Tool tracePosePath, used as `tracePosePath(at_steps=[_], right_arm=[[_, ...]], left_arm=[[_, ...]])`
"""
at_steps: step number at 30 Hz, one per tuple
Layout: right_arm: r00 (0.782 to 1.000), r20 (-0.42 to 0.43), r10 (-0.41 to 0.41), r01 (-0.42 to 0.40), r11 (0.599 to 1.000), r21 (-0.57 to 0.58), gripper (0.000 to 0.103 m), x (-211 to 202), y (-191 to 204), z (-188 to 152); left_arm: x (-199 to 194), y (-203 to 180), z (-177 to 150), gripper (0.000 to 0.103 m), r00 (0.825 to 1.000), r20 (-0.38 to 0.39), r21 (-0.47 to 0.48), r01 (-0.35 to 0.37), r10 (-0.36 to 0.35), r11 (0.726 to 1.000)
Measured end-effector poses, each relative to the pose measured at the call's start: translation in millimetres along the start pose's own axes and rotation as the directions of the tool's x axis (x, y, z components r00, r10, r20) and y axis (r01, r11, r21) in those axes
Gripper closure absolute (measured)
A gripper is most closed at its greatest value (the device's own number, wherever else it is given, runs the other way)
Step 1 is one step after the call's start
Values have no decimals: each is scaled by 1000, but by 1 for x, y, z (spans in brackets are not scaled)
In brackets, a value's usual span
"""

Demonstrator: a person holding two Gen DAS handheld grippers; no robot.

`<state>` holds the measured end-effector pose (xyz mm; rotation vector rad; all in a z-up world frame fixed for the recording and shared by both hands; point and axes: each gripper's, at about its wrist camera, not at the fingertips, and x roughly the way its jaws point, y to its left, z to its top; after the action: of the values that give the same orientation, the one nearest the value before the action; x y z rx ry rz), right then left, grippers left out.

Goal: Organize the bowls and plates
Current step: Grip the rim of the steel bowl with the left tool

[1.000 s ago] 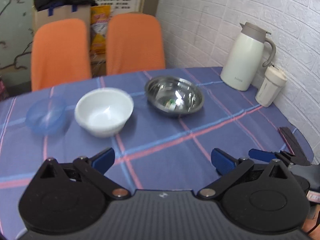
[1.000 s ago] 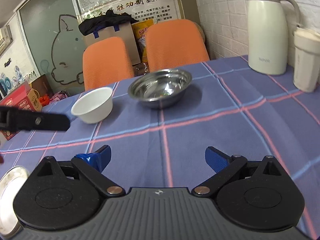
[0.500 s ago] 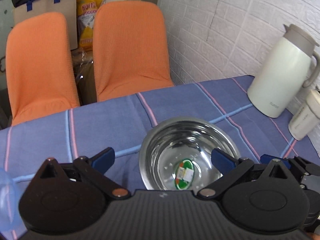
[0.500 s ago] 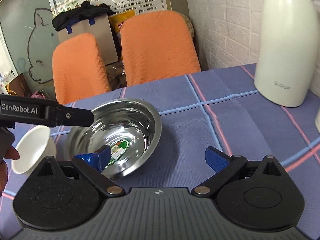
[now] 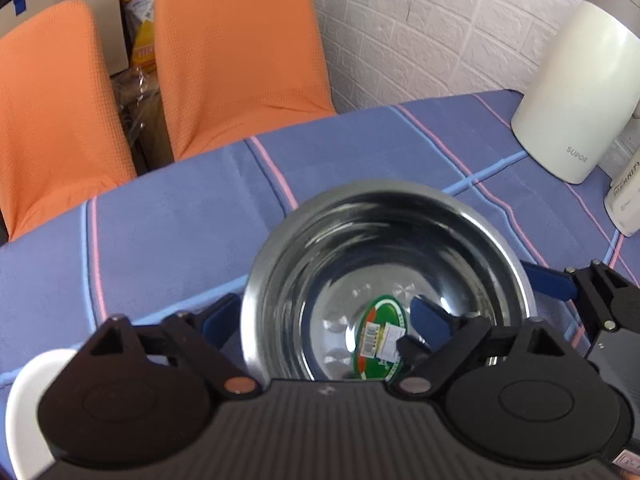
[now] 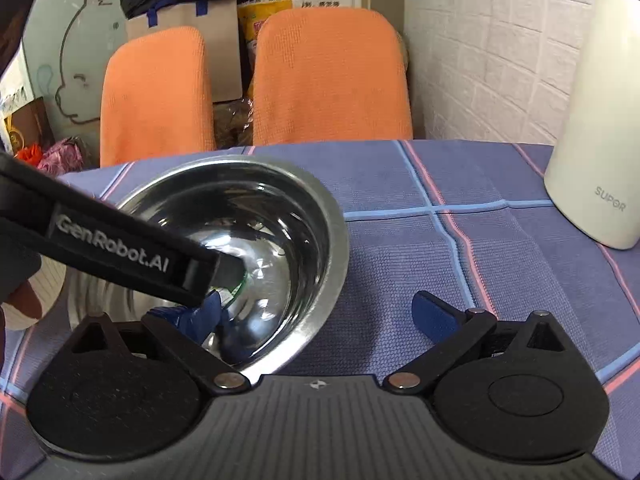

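A steel bowl (image 5: 360, 248) with a green sticker inside stands on the blue checked tablecloth (image 5: 168, 216). My left gripper (image 5: 326, 320) is open astride the bowl's left rim, one finger outside and one inside. In the right wrist view the same steel bowl (image 6: 260, 216) sits at the left. My right gripper (image 6: 318, 314) is open across its right rim, left finger inside and right finger over the cloth. The left tool's black body (image 6: 112, 240) reaches over the bowl there. A white bowl (image 5: 24, 400) shows at the lower left, mostly hidden.
A white thermos jug (image 5: 576, 92) and a cream cup (image 5: 628, 196) stand on the table by the brick wall at the right. Two orange chairs (image 6: 328, 80) face the far edge, with a cardboard box (image 6: 180, 16) behind them.
Both grippers have moved forward from the near side of the table to the steel bowl and now straddle its rim on opposite sides. The white bowl has slid out to the left edge of view.
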<state>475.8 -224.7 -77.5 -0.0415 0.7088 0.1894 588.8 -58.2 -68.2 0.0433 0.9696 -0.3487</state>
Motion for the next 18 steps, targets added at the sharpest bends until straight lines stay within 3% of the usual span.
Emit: tracePosePath(at_steps=[5, 8, 10, 12, 13, 16, 18], right_arm=[[999, -54, -10, 10, 1000, 5, 13, 2, 0, 9], [996, -15, 90, -89, 995, 40, 17, -5, -1, 6], [997, -4, 83, -82, 997, 13, 18, -6, 2, 1], [998, 6, 68, -68, 998, -6, 21, -8, 6, -1], [997, 4, 71, -71, 997, -2, 22, -8, 7, -1], [993, -12, 120, -120, 993, 8, 26, -9, 17, 3], [994, -25, 107, -106, 994, 16, 26, -14, 22, 4]], left_arm=[[-1, 1, -1, 29, 1000, 11, 3, -8, 8, 1000], [-1, -1, -3, 31, 1000, 17, 16, -22, 21, 1000], [-1, -3, -4, 36, 999, 20, 25, -37, 36, 999], [-2, -3, -5, 50, 998, 28, 24, -48, 47, 999], [-3, -5, -4, 65, 998, 28, 25, -59, 59, 998], [-5, -9, -4, 69, 999, 8, 14, -32, 32, 999], [-11, -14, -7, 69, 999, -12, 11, -29, 29, 1000]])
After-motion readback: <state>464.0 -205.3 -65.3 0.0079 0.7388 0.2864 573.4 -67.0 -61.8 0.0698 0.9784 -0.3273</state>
